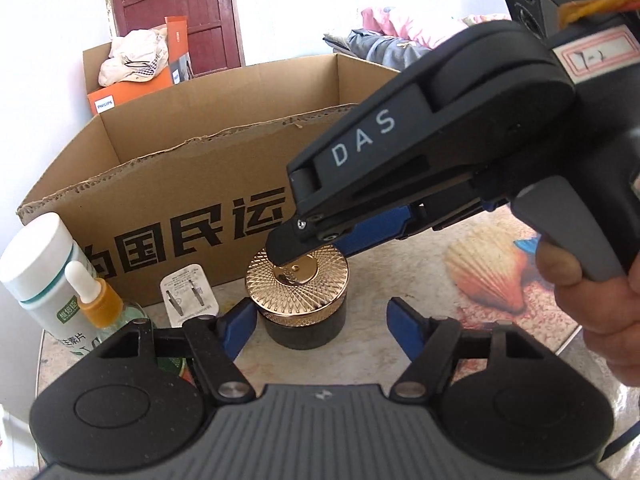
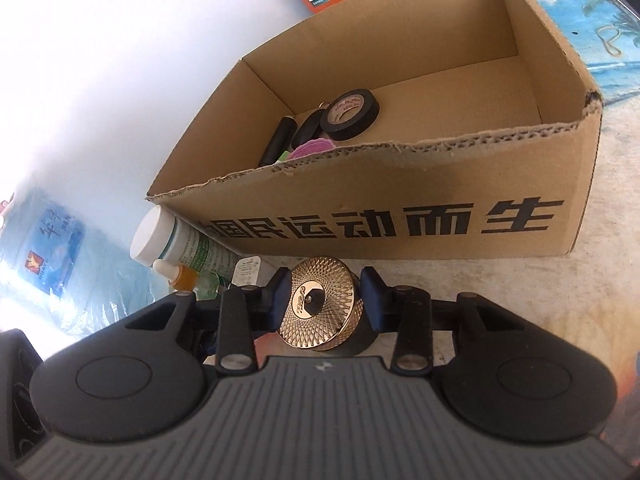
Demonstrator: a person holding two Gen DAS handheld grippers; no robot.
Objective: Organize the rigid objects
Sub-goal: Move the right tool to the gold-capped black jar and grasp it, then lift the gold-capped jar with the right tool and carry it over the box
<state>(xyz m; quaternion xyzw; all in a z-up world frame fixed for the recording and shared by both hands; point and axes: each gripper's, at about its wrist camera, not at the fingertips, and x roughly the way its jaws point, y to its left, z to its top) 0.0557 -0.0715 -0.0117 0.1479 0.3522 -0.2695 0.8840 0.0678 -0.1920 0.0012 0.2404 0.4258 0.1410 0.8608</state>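
Jar (image 2: 320, 312) with faceted round gold lid stands before corrugated cardboard box (image 2: 400, 184).

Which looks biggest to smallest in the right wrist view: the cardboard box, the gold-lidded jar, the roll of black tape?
1. cardboard box, by far.
2. gold-lidded jar, though it sits nearest the camera.
3. roll of black tape, farther off inside the box, so this gap is unsure.

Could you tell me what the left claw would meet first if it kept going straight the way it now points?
Most likely the gold-lidded jar, which stands between the left claw and the cardboard box; the right claw already reaches in over the lid, though depth is unclear.
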